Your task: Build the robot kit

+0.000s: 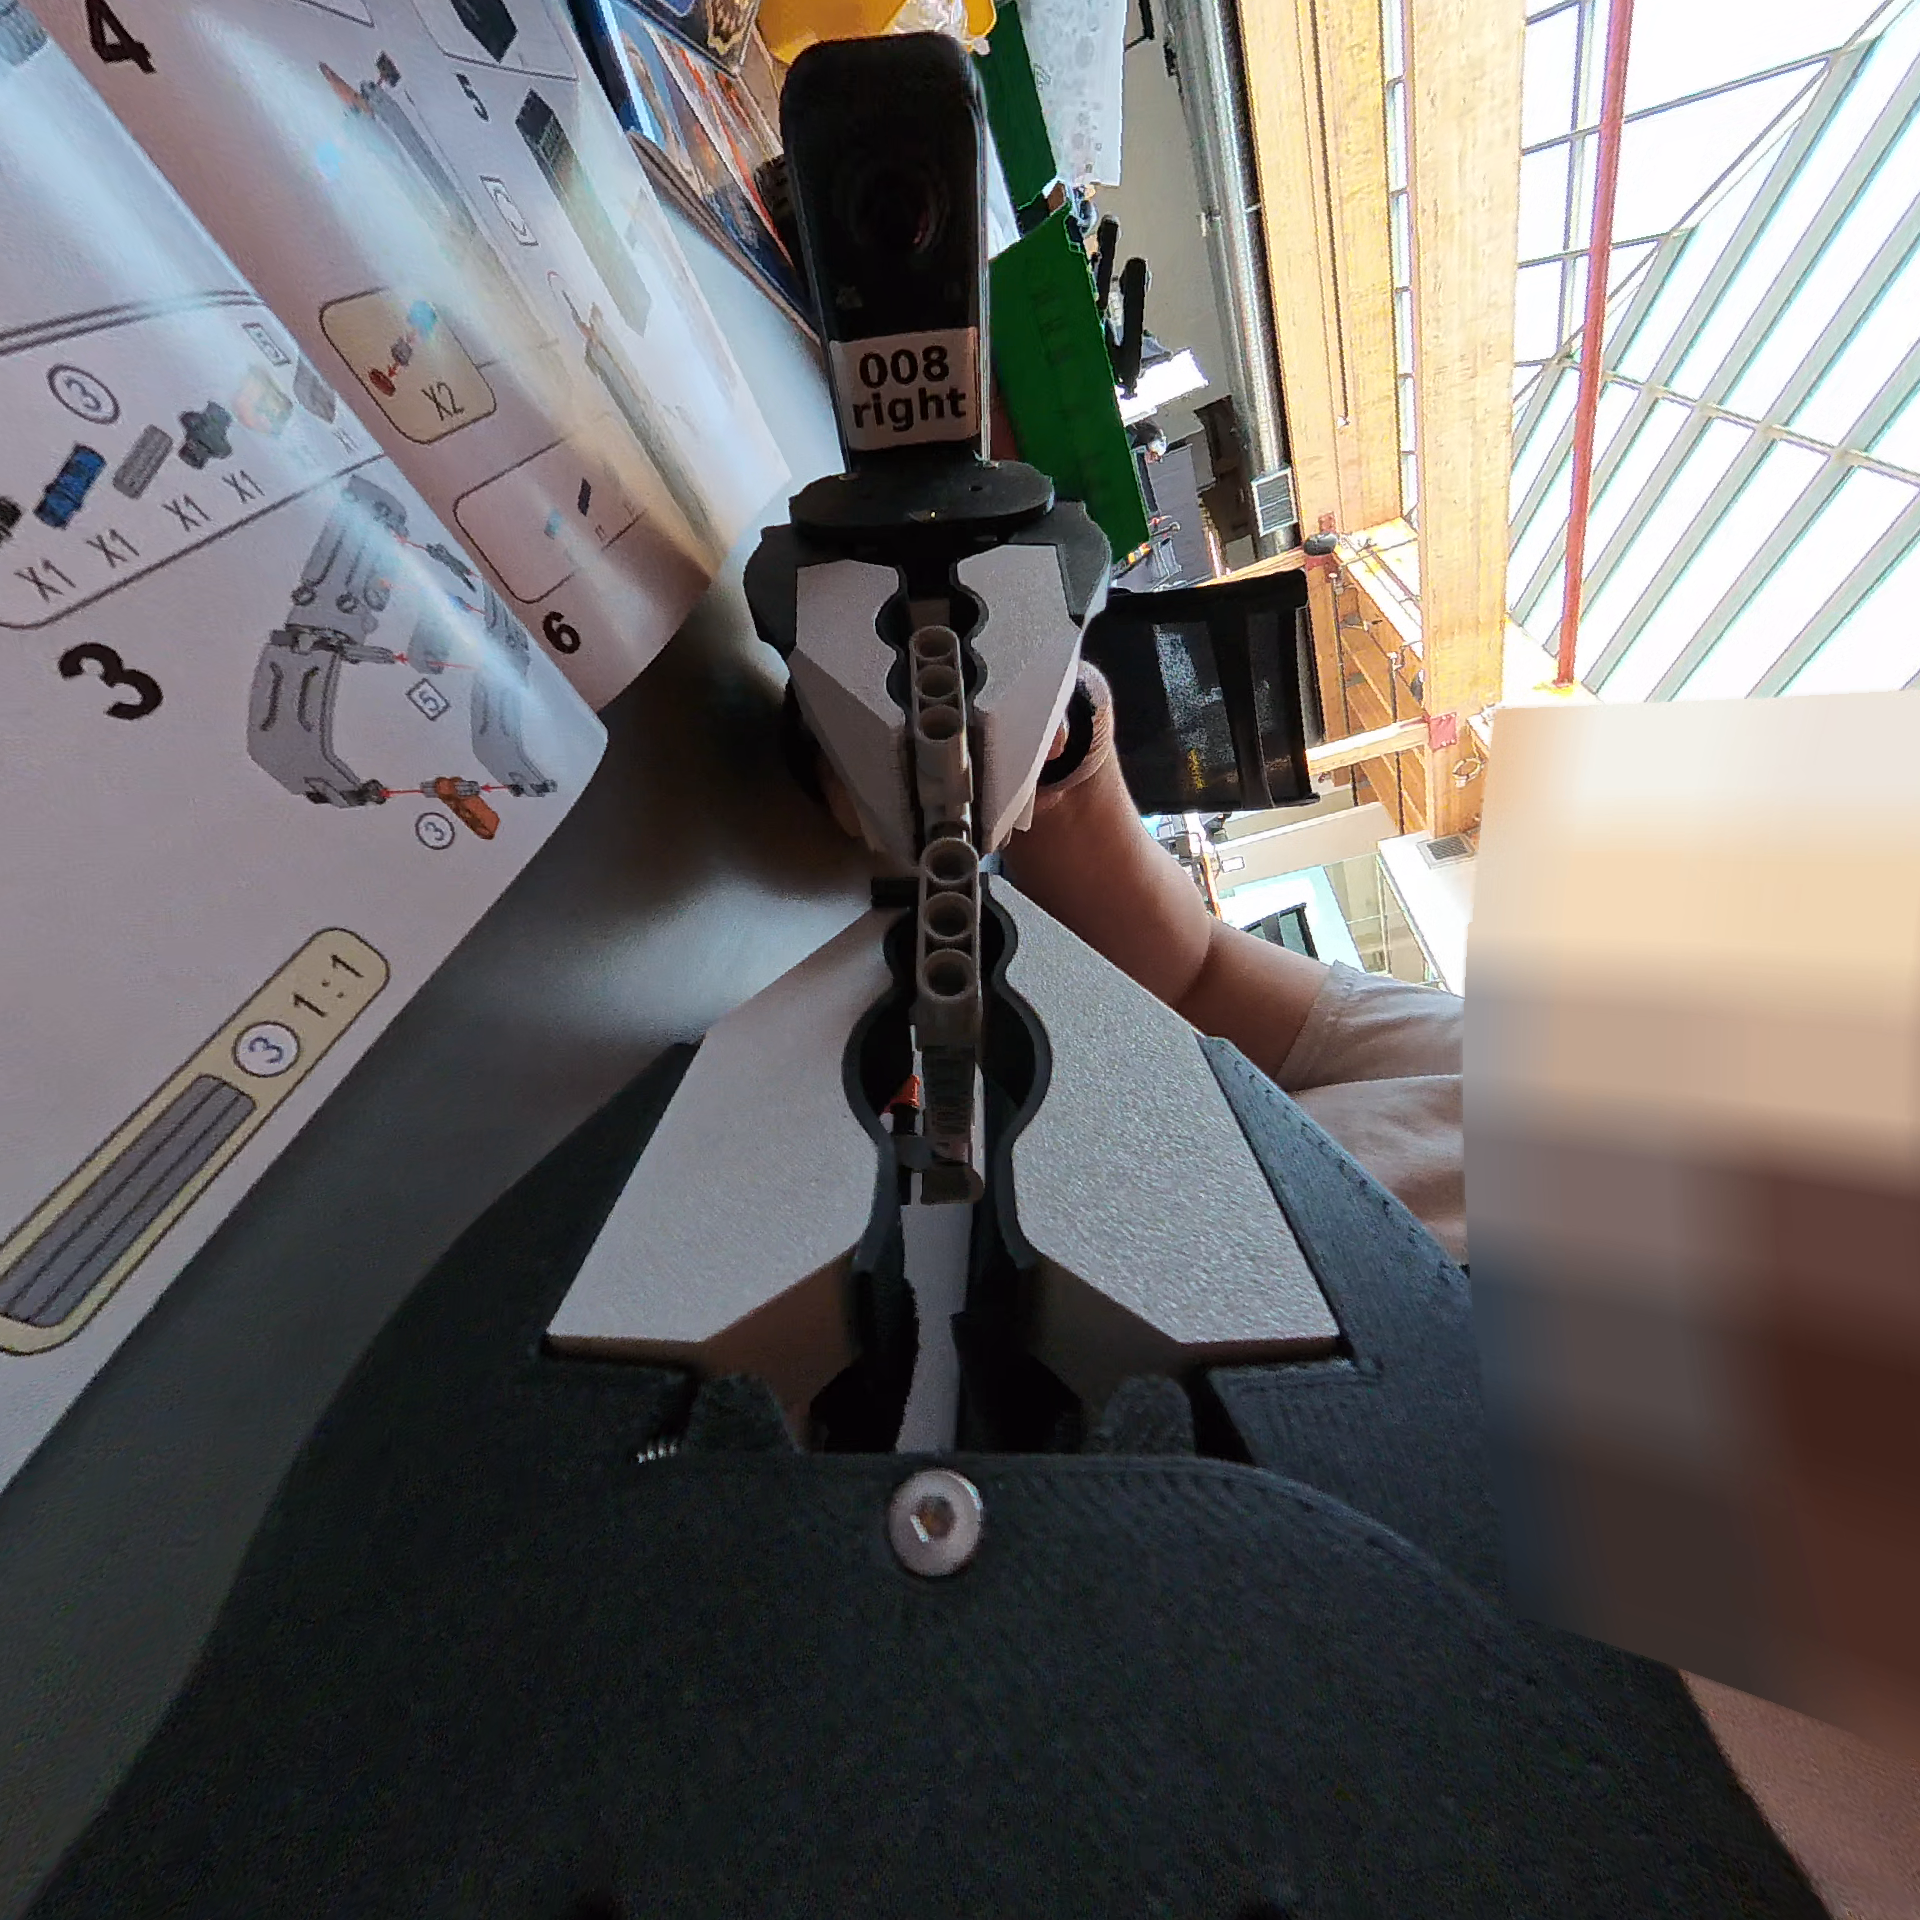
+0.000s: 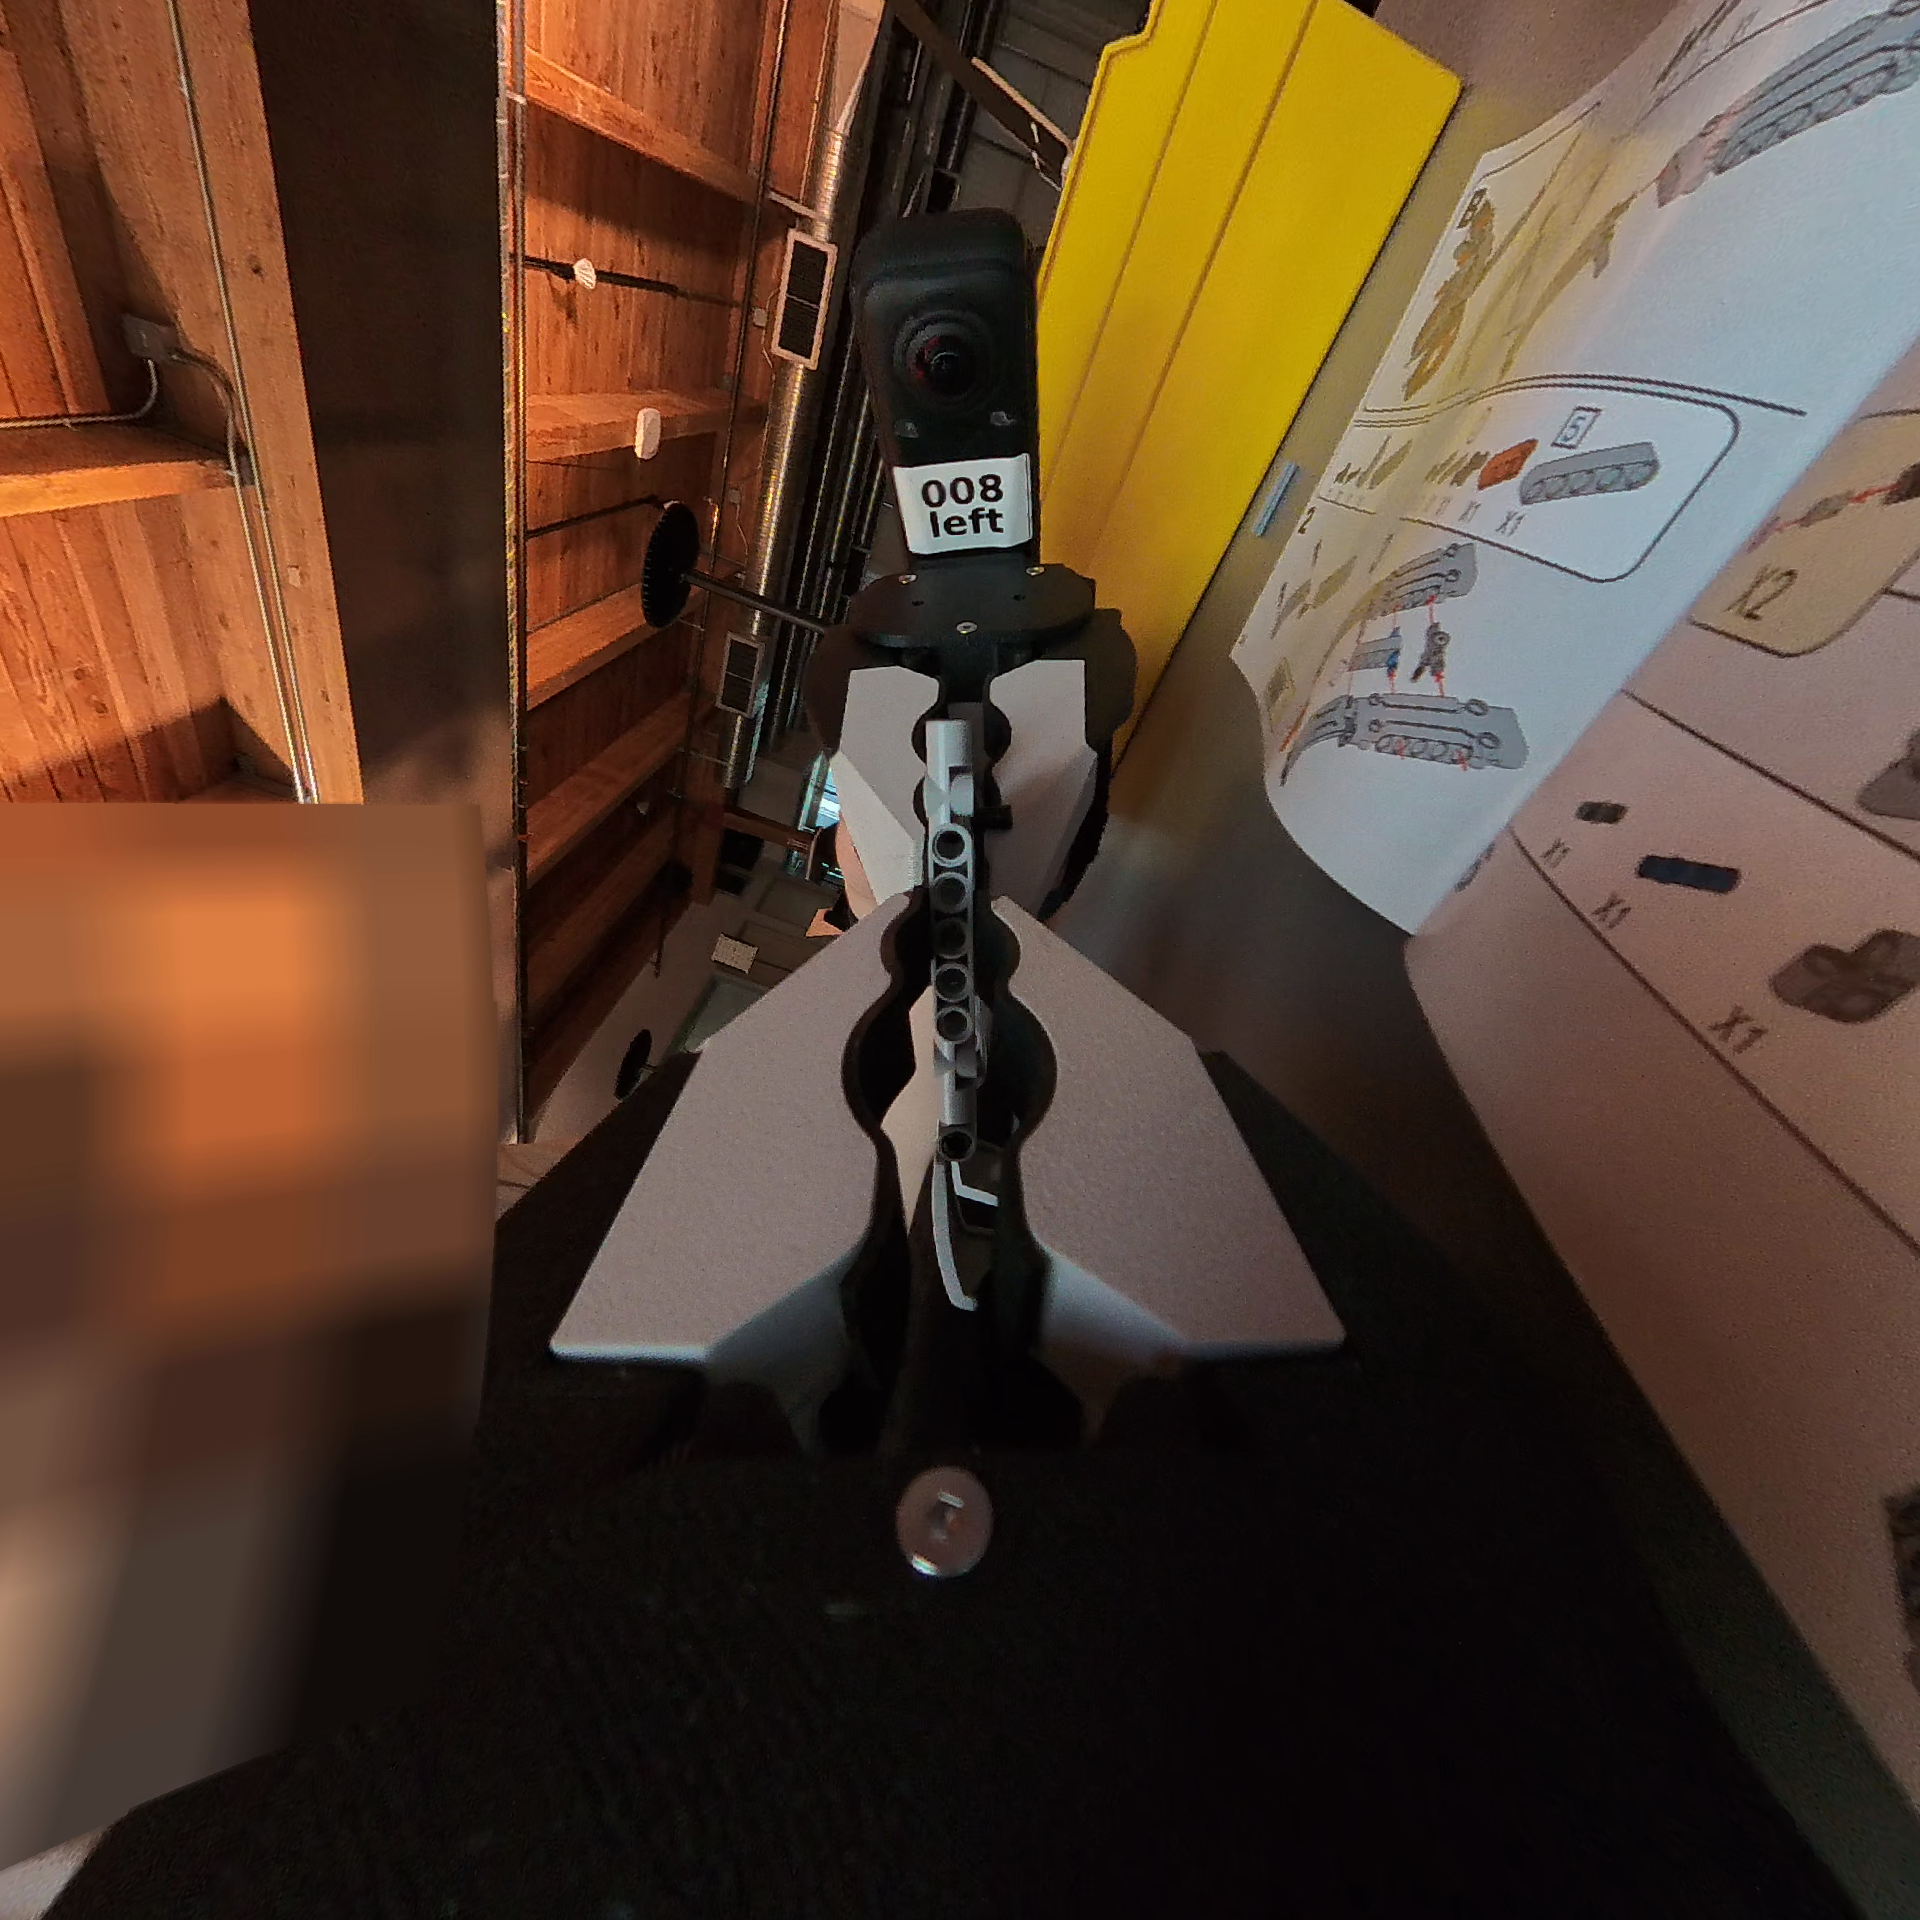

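open instruction booklet pages (image 1: 239, 665) lie at left on the grey counter (image 1: 644, 935). left gripper (image 1: 940, 997) has its fingers clenched on a pale grey plastic beam with round holes (image 1: 948, 914). right gripper (image 2: 951, 997), tip to tip with it, grasps a beam likewise. yellow panel (image 2: 1195, 312) stands behind.

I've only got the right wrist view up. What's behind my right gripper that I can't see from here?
Observer: A green studded plate stands behind the right gripper.
Operator: Anything inside the left gripper besides the grey beam?
Observer: Yes, a small orange piece sits beside the grey beam, between the fingers of the left gripper.
Operator: What's holding the right gripper?
Observer: A person's bare hand, with a black bin just past it.
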Motion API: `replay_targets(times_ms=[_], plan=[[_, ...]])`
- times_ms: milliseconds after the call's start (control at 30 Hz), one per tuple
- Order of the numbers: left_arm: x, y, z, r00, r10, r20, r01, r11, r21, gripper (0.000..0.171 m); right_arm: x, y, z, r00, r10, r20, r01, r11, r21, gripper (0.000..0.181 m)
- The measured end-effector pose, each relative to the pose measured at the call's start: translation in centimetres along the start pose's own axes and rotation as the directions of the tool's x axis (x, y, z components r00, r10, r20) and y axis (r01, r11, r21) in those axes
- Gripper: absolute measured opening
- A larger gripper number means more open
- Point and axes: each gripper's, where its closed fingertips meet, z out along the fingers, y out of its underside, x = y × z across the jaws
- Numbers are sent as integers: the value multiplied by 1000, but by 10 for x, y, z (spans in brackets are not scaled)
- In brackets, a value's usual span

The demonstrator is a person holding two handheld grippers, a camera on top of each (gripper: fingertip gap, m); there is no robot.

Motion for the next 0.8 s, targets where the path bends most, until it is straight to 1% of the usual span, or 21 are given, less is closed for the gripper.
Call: replay_targets(times_ms=[167,233,333,567,700,733,800], plan=[[0,-6,-1,999,29,30,-30,999,34,5,-1,-6,-1,1000,-14,1,14,999,39,5],[1,-8,-1,999,26,24,-27,998,51,5,-3,-8,-2,999,-44,0,44,998,53,5],[0,-9,-1,1000,9,11,-9,998,61,5,-2,-9,-1,996,-87,-26,88,994,57,5],[0,-9,3,999,28,17,-29,998,61,5,-2,-7,0,996,-83,-21,84,995,46,5],[1,-14,2,1000,27,7,-27,995,98,5,-3,-13,-1,990,-136,-35,138,988,65,5],[2,-16,2,1000,20,-7,-19,994,110,5,-4,-15,-1,985,-164,-48,167,984,68,6],[1,-20,0,1000,15,-10,-13,990,138,5,-5,-26,-4,967,-228,-109,240,965,106,31]])
